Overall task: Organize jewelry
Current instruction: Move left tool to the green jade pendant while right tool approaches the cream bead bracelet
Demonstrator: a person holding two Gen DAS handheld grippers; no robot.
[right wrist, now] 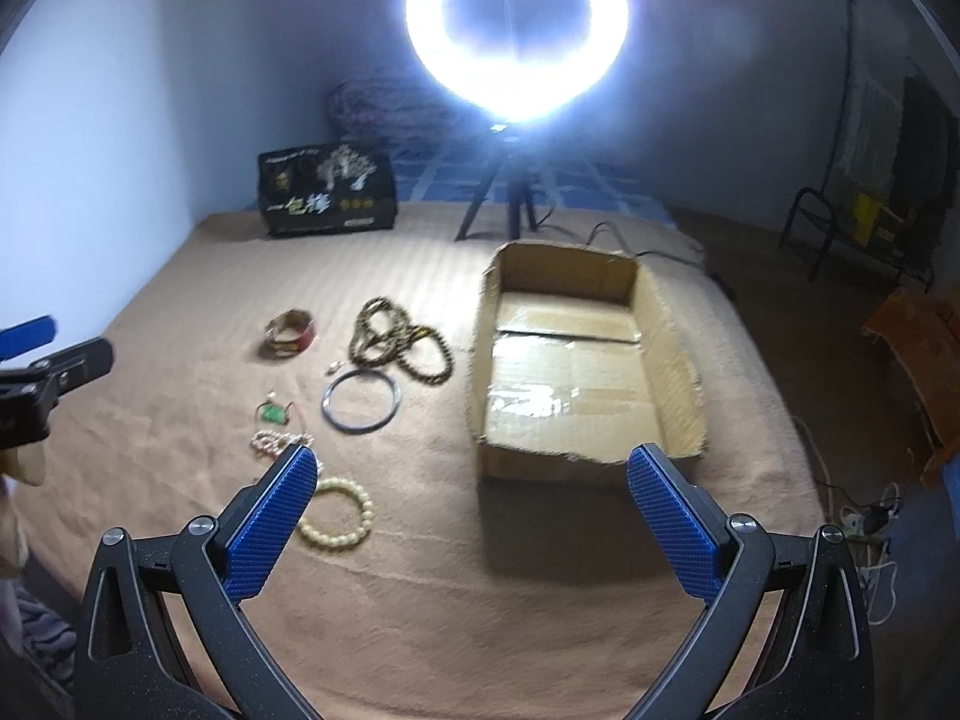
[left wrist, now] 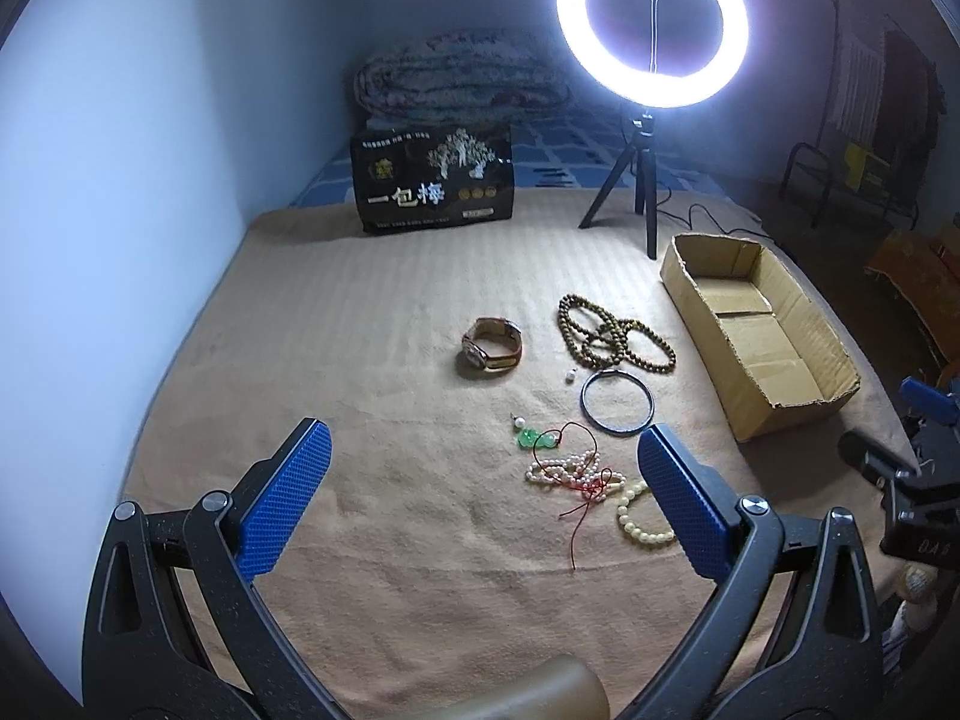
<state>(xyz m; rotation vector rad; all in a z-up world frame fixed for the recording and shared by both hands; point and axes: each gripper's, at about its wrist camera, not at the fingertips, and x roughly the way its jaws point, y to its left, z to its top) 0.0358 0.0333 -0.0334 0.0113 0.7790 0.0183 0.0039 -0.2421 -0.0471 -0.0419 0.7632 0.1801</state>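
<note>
Jewelry lies scattered on a tan blanket (left wrist: 372, 312): a wristwatch (left wrist: 492, 345), dark bead strands (left wrist: 612, 333), a metal bangle (left wrist: 617, 402), a green pendant on red cord (left wrist: 534, 439), a pearl strand (left wrist: 570, 471) and a cream bead bracelet (left wrist: 639, 516). An empty cardboard box (left wrist: 759, 330) sits to their right. My left gripper (left wrist: 483, 450) hovers open just short of the pearls. My right gripper (right wrist: 471, 468) is open, its left finger over the cream bead bracelet (right wrist: 339, 513), facing the cardboard box (right wrist: 576, 354). The bangle (right wrist: 361, 401) and watch (right wrist: 289, 331) lie further left.
A lit ring light on a tripod (left wrist: 651, 24) stands behind the box with its cable trailing right. A black printed package (left wrist: 433, 180) and a rolled quilt (left wrist: 462, 72) are at the back. A wall (left wrist: 120, 150) runs along the left. A power strip (right wrist: 864, 522) lies on the floor.
</note>
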